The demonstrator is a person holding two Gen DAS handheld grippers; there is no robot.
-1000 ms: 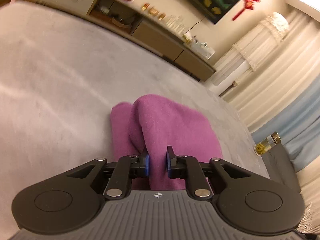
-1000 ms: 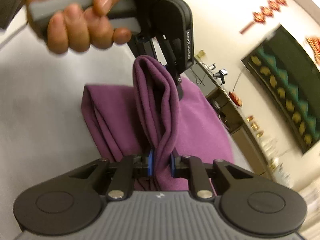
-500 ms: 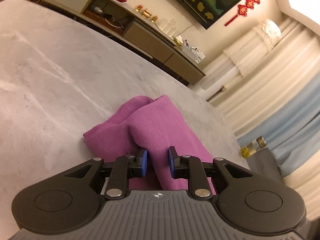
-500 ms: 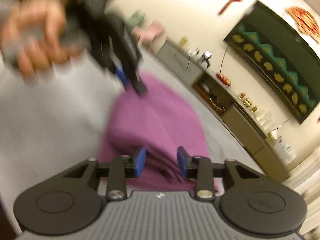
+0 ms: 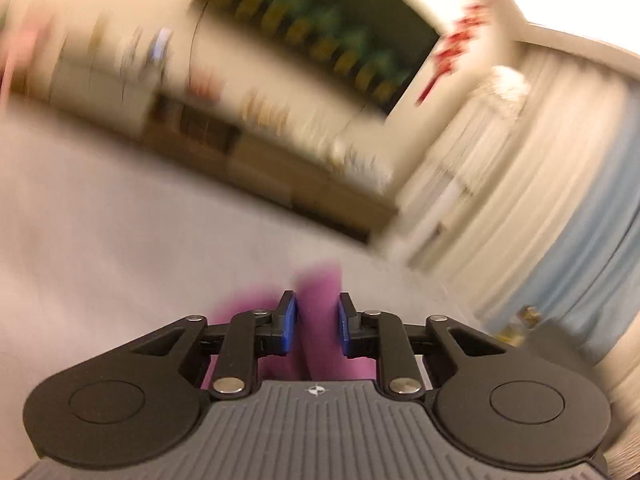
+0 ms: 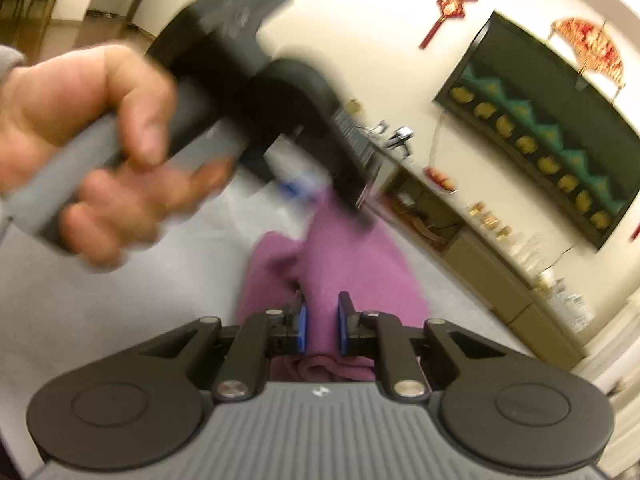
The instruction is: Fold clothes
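Note:
A purple cloth (image 6: 344, 268) lies folded in a bundle on the pale grey marble table (image 6: 120, 308). My right gripper (image 6: 320, 322) hovers just over its near end, jaws a little apart with nothing between them. My left gripper (image 5: 318, 326) is also open and empty above the cloth (image 5: 320, 292), in a heavily blurred view. The right wrist view shows the left gripper (image 6: 296, 188), held in a hand, blurred above the cloth's far end.
A long low sideboard (image 6: 492, 264) with small items stands against the far wall under a dark framed picture (image 6: 560, 128). Pale and blue curtains (image 5: 560, 208) hang at the right. A small jar (image 5: 524, 316) stands at the table's right edge.
Both grippers opened and let go of the cloth, which dropped flat onto the table. Both then lifted away; the left one is moving fast and its view is blurred.

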